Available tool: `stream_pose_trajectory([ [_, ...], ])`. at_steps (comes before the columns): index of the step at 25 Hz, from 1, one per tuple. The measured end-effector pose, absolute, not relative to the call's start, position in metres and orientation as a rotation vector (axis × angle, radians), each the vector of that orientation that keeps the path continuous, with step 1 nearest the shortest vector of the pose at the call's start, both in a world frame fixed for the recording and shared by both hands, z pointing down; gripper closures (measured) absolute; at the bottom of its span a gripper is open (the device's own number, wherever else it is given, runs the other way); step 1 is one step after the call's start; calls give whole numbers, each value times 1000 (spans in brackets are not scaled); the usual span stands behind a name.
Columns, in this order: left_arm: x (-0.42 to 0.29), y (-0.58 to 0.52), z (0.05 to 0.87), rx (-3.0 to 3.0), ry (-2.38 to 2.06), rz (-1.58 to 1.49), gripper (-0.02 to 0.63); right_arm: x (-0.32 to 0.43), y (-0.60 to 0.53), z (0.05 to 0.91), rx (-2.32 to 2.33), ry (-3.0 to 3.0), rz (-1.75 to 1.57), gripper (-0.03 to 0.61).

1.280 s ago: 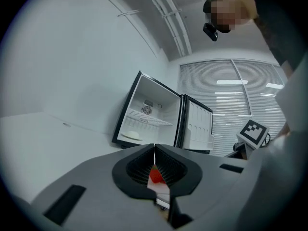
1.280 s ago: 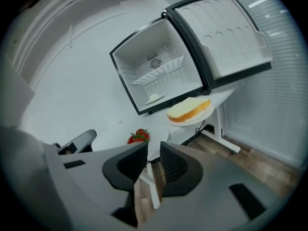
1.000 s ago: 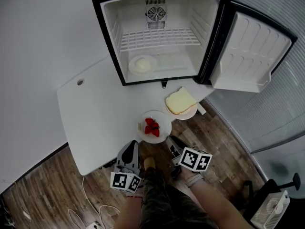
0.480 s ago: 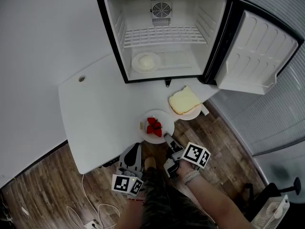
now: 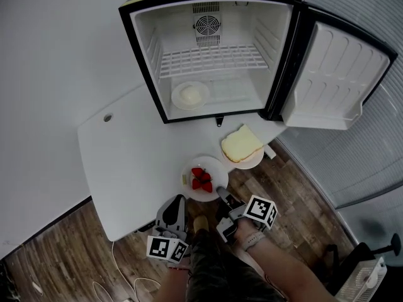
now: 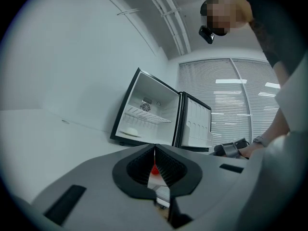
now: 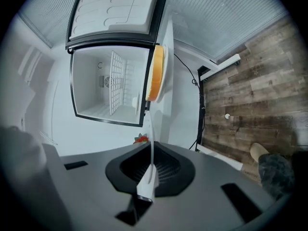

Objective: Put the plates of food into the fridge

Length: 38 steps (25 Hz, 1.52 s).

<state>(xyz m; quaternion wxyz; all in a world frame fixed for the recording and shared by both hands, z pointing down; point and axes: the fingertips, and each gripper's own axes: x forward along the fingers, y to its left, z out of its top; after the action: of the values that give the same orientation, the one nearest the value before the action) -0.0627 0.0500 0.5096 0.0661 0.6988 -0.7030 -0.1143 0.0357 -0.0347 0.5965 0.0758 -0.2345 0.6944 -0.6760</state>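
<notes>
A person stands at a white desk (image 5: 138, 162) facing a small fridge (image 5: 140, 55) whose door (image 5: 340, 74) hangs wide open to the right. The right gripper (image 5: 220, 192) reaches to the near edge of the strawberry plate (image 5: 217, 167), and its jaws are closing tight on the plate's rim. In the right gripper view the thin white rim (image 7: 150, 129) runs edge-on between the pads, with the strawberries (image 7: 141, 139) just beyond the jaws (image 7: 151, 153).

The strawberry plate sits on the desk near its front edge, well short of the fridge. Just beyond it and to the right, the bread plate (image 5: 247, 163) carries a thick slice of bread (image 5: 241, 143) near the desk's right edge, in front of the fridge's open mouth.

The left gripper (image 5: 177, 198) is held low at the desk's front edge, left of the strawberry plate and clear of it. In the left gripper view its jaws (image 6: 155, 150) are pressed together with nothing between them.

Inside the fridge, a third plate (image 5: 179, 104) with a pale round food rests on the floor of the cabinet at the left, below a bare wire shelf (image 5: 211, 60).
</notes>
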Motion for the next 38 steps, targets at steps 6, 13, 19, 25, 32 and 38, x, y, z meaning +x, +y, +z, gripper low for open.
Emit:
stream_pose_trajectory([
  [6, -75, 27, 488, 2138, -2117, -347, 604, 37, -48, 578, -744, 2060, -2023, 563],
  [13, -97, 2, 458, 2176, -2109, -344, 604, 36, -77, 550, -802, 2021, -1994, 563],
  [19, -118, -30, 435, 2209, -2097, -358, 604, 28, -118, 518, -848, 1961, -1932, 563],
  [25, -129, -81, 425, 2265, -2036, -376, 604, 25, -167, 505, -941, 1907, -1861, 563],
  [32, -138, -140, 427, 2325, -1951, -392, 604, 27, -222, 509, -1062, 1838, -1785, 563],
  [38, -154, -176, 435, 2310, -1933, -410, 604, 24, -266, 520, -1152, 1772, -1730, 562],
])
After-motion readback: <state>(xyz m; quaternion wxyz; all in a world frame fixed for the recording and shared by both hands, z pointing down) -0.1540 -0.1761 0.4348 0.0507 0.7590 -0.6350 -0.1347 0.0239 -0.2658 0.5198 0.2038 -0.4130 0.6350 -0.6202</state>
